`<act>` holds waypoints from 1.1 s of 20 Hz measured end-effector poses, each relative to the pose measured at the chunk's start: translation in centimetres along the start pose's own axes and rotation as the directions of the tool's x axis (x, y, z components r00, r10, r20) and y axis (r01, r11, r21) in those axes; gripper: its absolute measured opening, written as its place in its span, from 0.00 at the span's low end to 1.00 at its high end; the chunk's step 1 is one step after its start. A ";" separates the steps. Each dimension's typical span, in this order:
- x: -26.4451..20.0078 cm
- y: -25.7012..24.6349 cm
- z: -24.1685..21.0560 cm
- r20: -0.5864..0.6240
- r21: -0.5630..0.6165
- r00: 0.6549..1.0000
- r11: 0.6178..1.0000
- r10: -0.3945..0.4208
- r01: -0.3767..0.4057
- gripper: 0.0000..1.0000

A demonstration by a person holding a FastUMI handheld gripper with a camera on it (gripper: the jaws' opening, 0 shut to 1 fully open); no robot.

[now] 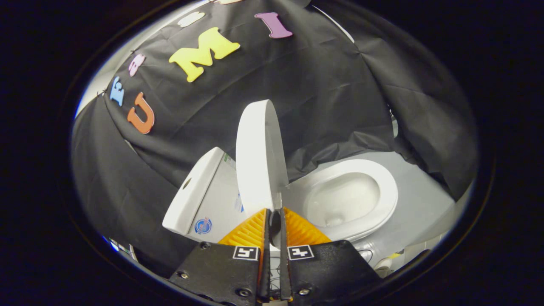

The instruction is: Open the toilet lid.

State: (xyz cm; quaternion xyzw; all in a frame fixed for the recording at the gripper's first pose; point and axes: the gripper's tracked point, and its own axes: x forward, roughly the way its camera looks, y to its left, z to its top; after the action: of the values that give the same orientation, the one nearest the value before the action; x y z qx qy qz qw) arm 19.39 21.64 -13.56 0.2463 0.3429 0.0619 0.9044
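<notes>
Now lid [259, 157] upright (white), gripper [275, 212] pinching edge

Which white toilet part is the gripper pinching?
The lid. It stands upright with its edge between the gripper fingers; the seat lies flat, the tank untouched.

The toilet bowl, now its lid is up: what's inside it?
The toilet bowl looks bare and white inside, ringed by the seat. The raised lid, pinched between the gripper fingers, covers the bowl's rear edge. Whether there is water is unclear.
</notes>
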 end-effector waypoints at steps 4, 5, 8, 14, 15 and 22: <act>0.3 1.5 -0.3 0.000 -0.053 1.000 0.999 -0.008 0.008 0.12; 0.3 1.9 -0.4 0.000 -0.067 1.000 0.998 -0.008 0.008 0.12; 0.4 2.6 -0.5 0.002 -0.100 1.000 0.995 -0.010 0.010 0.12; 0.5 3.8 -0.9 -0.003 -0.124 1.000 0.992 -0.012 0.011 0.12; 0.5 4.1 -1.0 -0.002 -0.132 1.000 0.991 -0.015 0.015 0.12; 1.0 6.3 -1.7 0.005 -0.211 0.999 0.977 -0.033 0.034 0.12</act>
State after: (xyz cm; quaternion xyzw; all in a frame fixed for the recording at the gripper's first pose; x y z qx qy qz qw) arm 19.40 28.09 -12.14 0.1431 0.3380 0.0825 0.9265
